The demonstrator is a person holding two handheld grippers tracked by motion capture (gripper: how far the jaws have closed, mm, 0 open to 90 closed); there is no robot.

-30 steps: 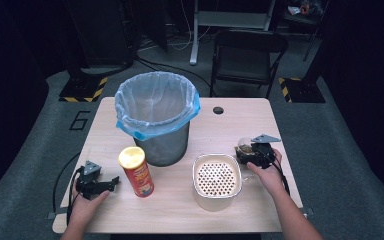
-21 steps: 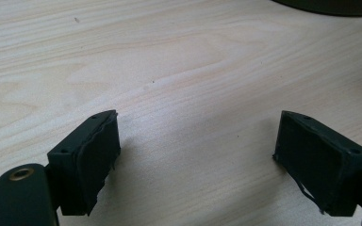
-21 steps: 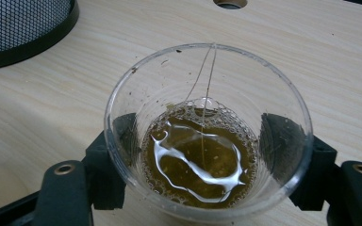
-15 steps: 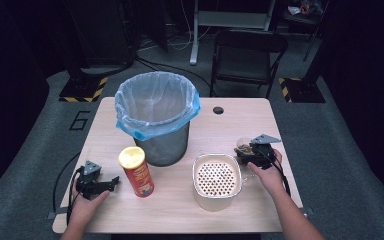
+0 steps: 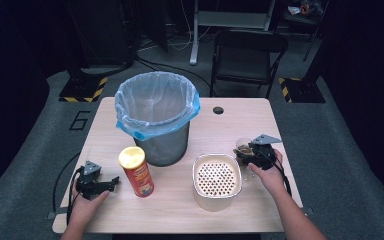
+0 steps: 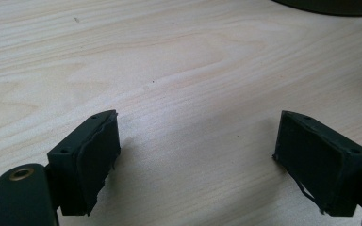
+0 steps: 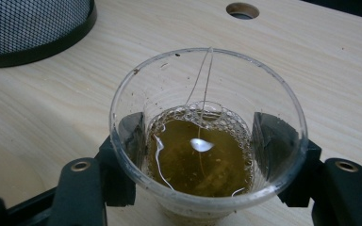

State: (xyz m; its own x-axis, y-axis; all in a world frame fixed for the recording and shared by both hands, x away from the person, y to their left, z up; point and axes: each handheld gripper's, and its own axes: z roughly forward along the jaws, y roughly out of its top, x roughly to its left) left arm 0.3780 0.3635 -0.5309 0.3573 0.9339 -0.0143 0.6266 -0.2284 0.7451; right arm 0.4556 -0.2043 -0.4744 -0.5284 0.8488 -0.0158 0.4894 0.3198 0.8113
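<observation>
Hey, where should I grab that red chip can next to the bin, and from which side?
Grip the chip can around the middle of its round wall, coming level from its left, where the open left gripper already lies. It stands upright and tall, so a low side grip is less likely to tip it. The bin crowds its far right side.

There is one trash bin with a blue bag, one red chip can, one white strainer pot, one clear cup of brown drink, and two grippers.
</observation>
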